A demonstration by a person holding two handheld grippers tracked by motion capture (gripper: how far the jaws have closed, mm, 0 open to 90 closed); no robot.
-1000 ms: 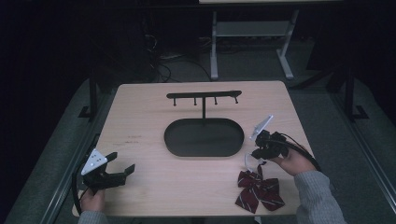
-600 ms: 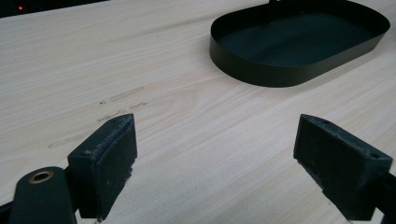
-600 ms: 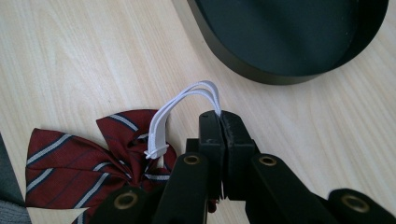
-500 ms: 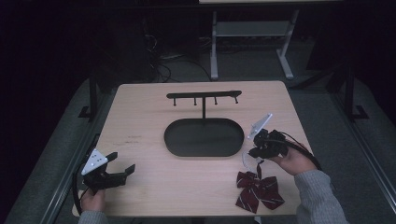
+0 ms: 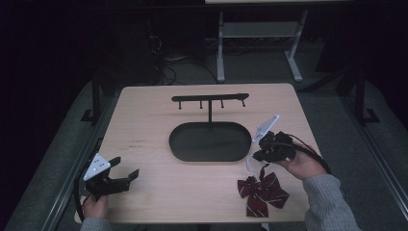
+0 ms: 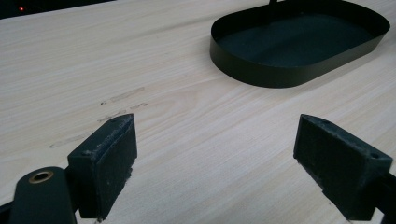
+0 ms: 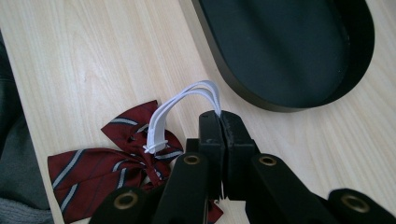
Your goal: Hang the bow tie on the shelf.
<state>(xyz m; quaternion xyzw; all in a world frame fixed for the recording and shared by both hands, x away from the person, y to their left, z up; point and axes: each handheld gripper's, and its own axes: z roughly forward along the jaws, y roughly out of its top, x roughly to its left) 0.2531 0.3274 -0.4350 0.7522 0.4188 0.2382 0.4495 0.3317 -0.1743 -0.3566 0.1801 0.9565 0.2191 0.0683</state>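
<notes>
1. Centrally, on a pale wooden counter (image 5: 144, 125), sat a black oval tray (image 5: 210, 141) with a low rim; a thin post rose from its far edge to a black bar (image 5: 210, 98) carrying four small pegs.
2. Well to the near left of the tray, close to the counter's near-left corner, a person's left hand (image 5: 95, 206) held the left hand-held gripper (image 5: 126, 176). Its jaws stood wide apart with nothing between them, pointing toward the tray.
3. From the left gripper view, the two black padded jaws framed bare wood, with the tray (image 6: 299, 44) farther off at upper right and a few faint scuff marks (image 6: 122, 96) on the wood between.
4. Just beside the tray's near-right end, the person's right hand (image 5: 303, 166), in a grey sleeve (image 5: 332, 204), held the right hand-held gripper (image 5: 256, 156).
5. From the right gripper view, that gripper (image 7: 220, 119) had its jaws pressed together on a white elastic strap (image 7: 180, 109), which arched up from the jaw tips and ran down to a bow.
6. Near the tray's right end, toward the person, lay that dark red striped bow tie (image 5: 262, 191) on the counter, with the strap (image 5: 250, 166) rising from its knot to the right gripper.
</notes>
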